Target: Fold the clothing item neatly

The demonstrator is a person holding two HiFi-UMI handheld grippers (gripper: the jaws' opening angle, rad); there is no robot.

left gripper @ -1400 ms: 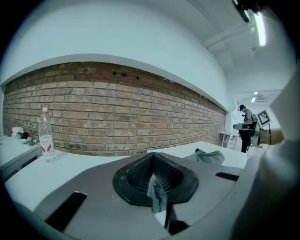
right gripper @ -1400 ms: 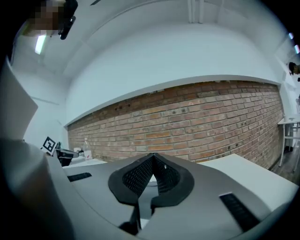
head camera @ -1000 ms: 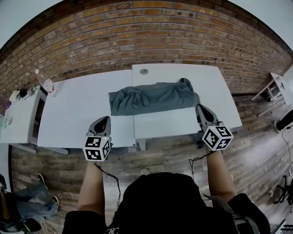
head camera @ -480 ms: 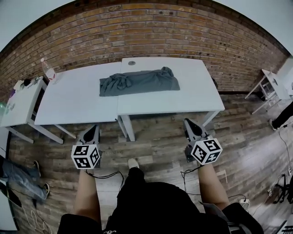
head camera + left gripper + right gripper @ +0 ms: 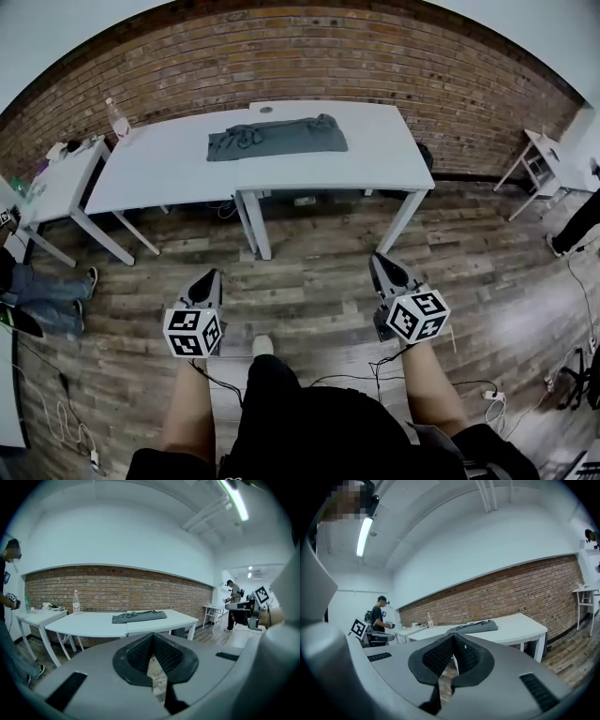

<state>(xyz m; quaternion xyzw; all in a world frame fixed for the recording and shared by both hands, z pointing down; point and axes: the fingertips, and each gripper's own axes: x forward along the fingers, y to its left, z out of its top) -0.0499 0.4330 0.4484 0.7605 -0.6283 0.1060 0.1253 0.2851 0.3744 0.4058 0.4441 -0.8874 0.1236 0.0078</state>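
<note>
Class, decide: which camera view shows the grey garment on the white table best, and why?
The head view: looking down, it shows the grey garment whole, outlined against the table. Both gripper views see it almost edge-on, as a thin distant strip.

Left gripper and right gripper held forward, apart; jaws together, nothing between.

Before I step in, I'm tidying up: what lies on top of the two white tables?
On the white tables, a gray garment lies across their seam, and a clear bottle stands at the far left corner. The tabletop under the garment is covered.
</note>
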